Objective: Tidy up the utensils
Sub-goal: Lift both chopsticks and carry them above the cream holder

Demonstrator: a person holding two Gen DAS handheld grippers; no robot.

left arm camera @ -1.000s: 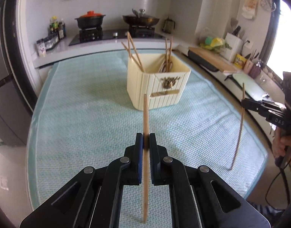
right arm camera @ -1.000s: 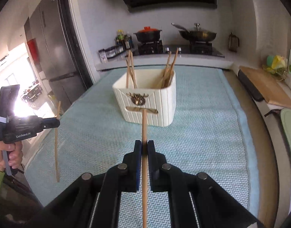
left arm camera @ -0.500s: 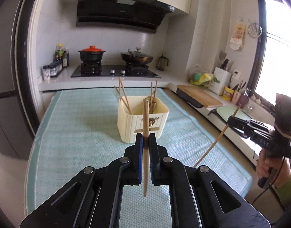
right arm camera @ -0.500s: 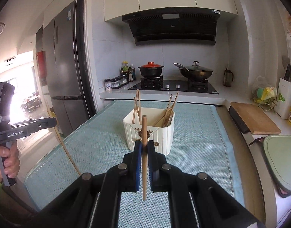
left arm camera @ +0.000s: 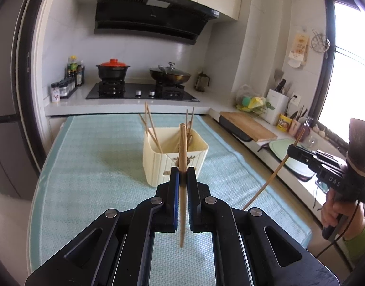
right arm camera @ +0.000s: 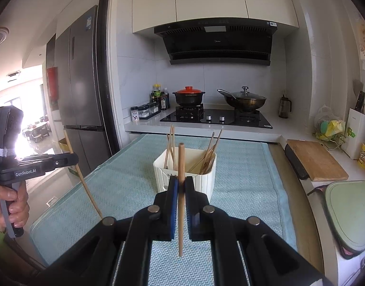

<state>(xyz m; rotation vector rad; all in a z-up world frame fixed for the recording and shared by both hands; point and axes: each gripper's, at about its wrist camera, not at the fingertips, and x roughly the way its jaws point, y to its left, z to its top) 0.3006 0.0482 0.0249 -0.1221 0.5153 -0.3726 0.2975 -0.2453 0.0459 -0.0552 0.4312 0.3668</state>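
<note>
1. Each claw is clamped on one chopstick: left claw [left arm camera: 182, 178] holds its chopstick [left arm camera: 182, 166] upright; right claw [right arm camera: 181, 186] likewise grips a chopstick [right arm camera: 180, 190].
2. The holder [left arm camera: 158, 164] stands ahead on the table [left arm camera: 87, 166], apart from both sticks.
3. Risk, I judge: a stick could pivot in my narrow grip and catch the rim.

Readable text, placed relative to the cream utensil holder [right arm camera: 185, 175]:

- "GenRobot.AI", white lettering on the side of the left gripper [right arm camera: 72, 160], far left of the holder in the right wrist view.
- "DAS", pale letters on the right gripper [left arm camera: 292, 151] body, right of the holder [left arm camera: 175, 158] in the left wrist view.
- Range hood [right arm camera: 218, 40] badge above and behind: too small to read.
</note>
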